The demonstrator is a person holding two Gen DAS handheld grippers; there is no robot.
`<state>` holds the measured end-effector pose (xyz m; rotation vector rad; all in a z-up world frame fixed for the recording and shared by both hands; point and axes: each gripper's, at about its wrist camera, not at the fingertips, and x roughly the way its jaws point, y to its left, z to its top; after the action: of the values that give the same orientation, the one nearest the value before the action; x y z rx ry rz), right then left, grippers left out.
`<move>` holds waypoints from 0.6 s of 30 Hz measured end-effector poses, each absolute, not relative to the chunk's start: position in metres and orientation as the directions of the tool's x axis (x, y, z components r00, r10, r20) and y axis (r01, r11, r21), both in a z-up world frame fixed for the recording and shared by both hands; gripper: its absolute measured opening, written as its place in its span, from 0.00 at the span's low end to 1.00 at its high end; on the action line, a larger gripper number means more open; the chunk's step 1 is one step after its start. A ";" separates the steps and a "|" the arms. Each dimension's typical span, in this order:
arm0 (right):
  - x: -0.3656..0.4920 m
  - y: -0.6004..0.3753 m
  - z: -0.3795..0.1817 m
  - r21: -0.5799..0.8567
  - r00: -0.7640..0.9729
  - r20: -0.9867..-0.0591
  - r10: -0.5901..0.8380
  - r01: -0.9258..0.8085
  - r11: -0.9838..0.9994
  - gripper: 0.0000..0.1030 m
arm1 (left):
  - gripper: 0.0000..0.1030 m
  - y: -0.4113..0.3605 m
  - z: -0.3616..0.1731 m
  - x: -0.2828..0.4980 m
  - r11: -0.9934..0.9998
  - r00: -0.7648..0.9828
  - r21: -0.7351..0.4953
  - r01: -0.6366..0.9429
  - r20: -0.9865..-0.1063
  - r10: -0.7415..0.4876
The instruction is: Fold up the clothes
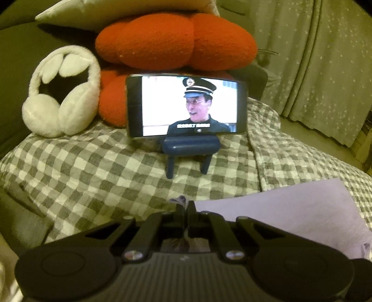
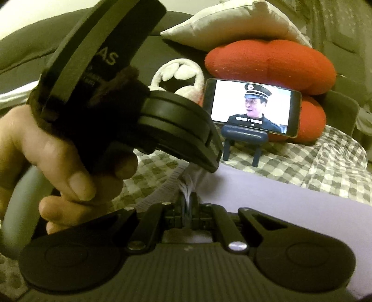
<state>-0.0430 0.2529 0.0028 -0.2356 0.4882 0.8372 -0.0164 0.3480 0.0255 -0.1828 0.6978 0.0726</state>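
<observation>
A pale lilac garment [image 1: 290,209] lies on the checked bedcover [image 1: 104,167] at the lower right of the left wrist view. My left gripper [image 1: 186,205] is shut, with a bit of the garment's edge showing at its tips. In the right wrist view the garment [image 2: 279,202] spreads to the right, and my right gripper [image 2: 188,197] is shut on a bunched white-lilac edge of it. A person's hand [image 2: 58,162] holds the left gripper's black body [image 2: 174,125] just above and left of the right one. The two gripped spots are close together.
A phone [image 1: 186,105] playing video stands on a dark blue stand [image 1: 189,148] in the middle of the bedcover. White fluffy earmuffs [image 1: 62,93], red cushions [image 1: 176,41] and a pale pillow [image 1: 121,11] lie behind it. A starred curtain [image 1: 325,69] hangs at the right.
</observation>
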 end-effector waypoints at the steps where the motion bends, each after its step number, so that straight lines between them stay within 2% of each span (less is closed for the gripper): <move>1: -0.042 0.254 0.001 -0.015 0.567 -0.507 0.650 -0.759 0.651 0.03 | 0.04 0.350 0.025 -0.016 0.980 0.761 -0.145 -0.136 -0.648 0.010; 15: -0.042 0.267 -0.001 -0.053 0.557 -0.515 0.652 -0.780 0.624 0.04 | 0.02 0.360 0.025 -0.018 0.968 0.762 -0.178 -0.178 -0.648 0.021; 18: -0.048 0.265 0.003 -0.065 0.564 -0.485 0.668 -0.786 0.615 0.04 | 0.02 0.361 0.026 -0.020 0.967 0.766 -0.180 -0.181 -0.643 0.024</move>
<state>-0.0476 0.2646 0.0029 -0.2892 0.4426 0.8693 -0.0196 0.3608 0.0264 -0.2378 0.6914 0.1123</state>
